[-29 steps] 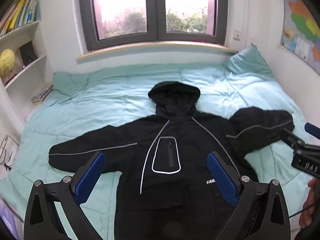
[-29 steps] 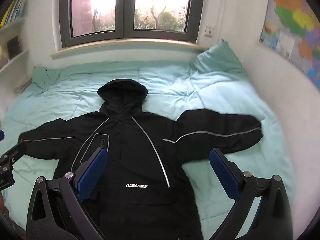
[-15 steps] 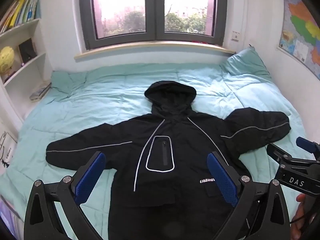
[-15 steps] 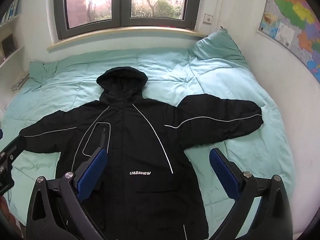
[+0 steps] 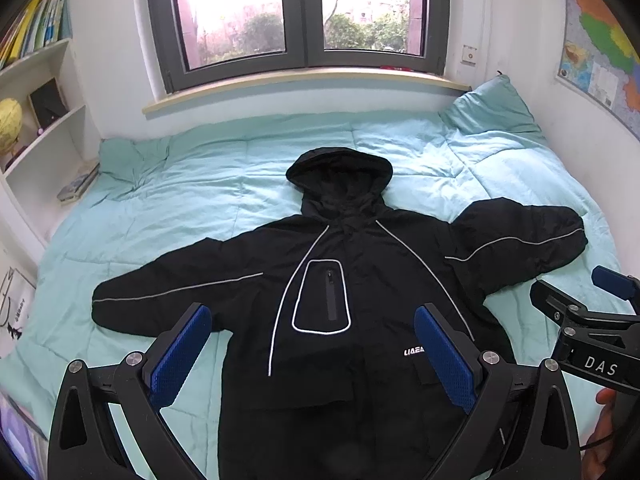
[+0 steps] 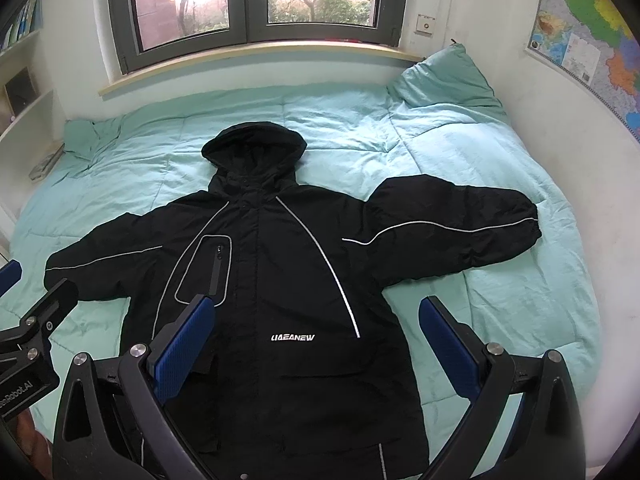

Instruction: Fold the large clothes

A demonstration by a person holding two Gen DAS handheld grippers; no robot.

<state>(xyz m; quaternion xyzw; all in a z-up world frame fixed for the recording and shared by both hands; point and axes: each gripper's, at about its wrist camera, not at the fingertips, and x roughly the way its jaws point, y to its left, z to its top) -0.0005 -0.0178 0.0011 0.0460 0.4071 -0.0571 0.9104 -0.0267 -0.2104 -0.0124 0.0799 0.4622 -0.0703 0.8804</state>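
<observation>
A large black hooded jacket [image 5: 352, 288] with thin silver piping lies flat and face up on the teal bedcover, both sleeves spread out to the sides; it also shows in the right wrist view [image 6: 280, 264]. My left gripper [image 5: 312, 320] is open and empty, held above the jacket's lower left half. My right gripper [image 6: 318, 312] is open and empty, held above the jacket's lower right half. The right gripper also shows at the right edge of the left wrist view [image 5: 576, 312]. The jacket's hem is hidden below both grippers.
The teal bedcover [image 5: 208, 196] fills the bed up to the windowsill [image 5: 304, 84]. A teal pillow [image 6: 444, 80] leans in the far right corner. White shelves with books [image 5: 40, 120] stand at the left. A wall with a map [image 6: 584, 40] borders the right side.
Both grippers have pulled back and risen a little, so the jacket sits higher in the views and more of its lower body shows. The jacket has not moved.
</observation>
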